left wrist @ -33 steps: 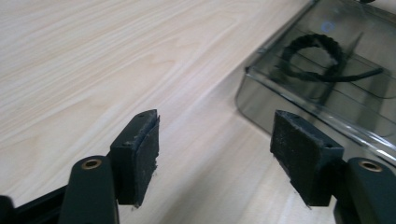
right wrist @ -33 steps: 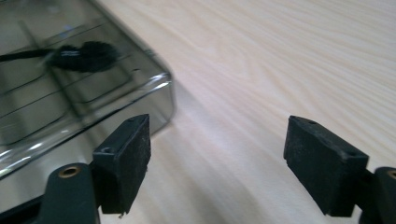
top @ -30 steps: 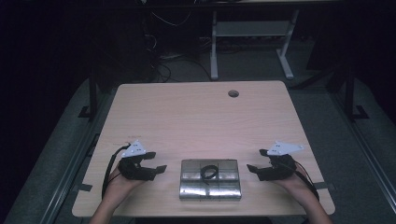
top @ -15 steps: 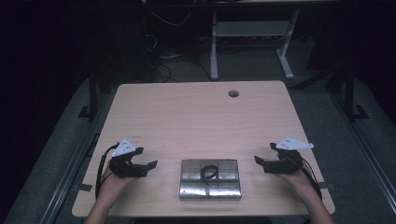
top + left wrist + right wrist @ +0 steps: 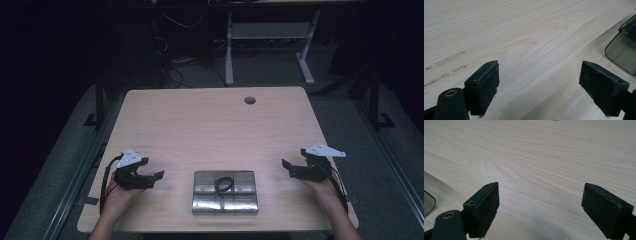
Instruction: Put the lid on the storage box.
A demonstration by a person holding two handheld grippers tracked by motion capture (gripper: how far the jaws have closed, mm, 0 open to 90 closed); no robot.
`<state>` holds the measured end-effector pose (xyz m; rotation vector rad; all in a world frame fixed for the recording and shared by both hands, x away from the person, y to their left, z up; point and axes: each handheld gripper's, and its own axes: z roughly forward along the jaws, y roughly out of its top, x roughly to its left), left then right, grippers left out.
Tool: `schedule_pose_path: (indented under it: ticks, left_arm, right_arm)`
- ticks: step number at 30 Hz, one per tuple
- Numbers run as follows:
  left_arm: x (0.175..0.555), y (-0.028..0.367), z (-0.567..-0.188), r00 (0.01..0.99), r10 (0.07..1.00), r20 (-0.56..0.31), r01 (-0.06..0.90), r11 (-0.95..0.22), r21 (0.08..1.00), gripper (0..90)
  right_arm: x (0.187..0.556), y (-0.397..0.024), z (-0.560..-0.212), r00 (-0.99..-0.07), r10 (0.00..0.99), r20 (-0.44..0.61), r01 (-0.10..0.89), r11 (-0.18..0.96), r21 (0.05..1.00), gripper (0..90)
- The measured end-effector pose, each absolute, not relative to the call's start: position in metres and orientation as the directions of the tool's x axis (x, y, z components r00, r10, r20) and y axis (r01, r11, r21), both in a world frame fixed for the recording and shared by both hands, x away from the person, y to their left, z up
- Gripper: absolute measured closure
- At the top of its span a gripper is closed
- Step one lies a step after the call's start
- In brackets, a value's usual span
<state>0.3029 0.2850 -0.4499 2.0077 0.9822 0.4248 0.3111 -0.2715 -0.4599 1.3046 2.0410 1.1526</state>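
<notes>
Two open tools flank unlabelled tray.

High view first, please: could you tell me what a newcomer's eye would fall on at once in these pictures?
A shiny compartmented box sits at the near middle of the pale wooden table, with a black ring lying on it. On either side a hand holds a black gripper, the left gripper and the right gripper, both pointing inward at the box with jaws wide open and nothing between them. A round cable hole marks the far side.
</notes>
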Motion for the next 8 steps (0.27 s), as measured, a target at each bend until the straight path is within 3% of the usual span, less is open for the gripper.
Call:
schedule_pose_path:
  ticks: [8]
  left_arm:
    - [0.3041,0.2851,-0.4507,0.629,0.776,-0.055,0.492,-0.342,0.8,16.0]
  right_arm:
    - [0.3118,-0.2729,-0.4607,-0.442,0.896,0.052,0.512,0.204,0.835,14.0]
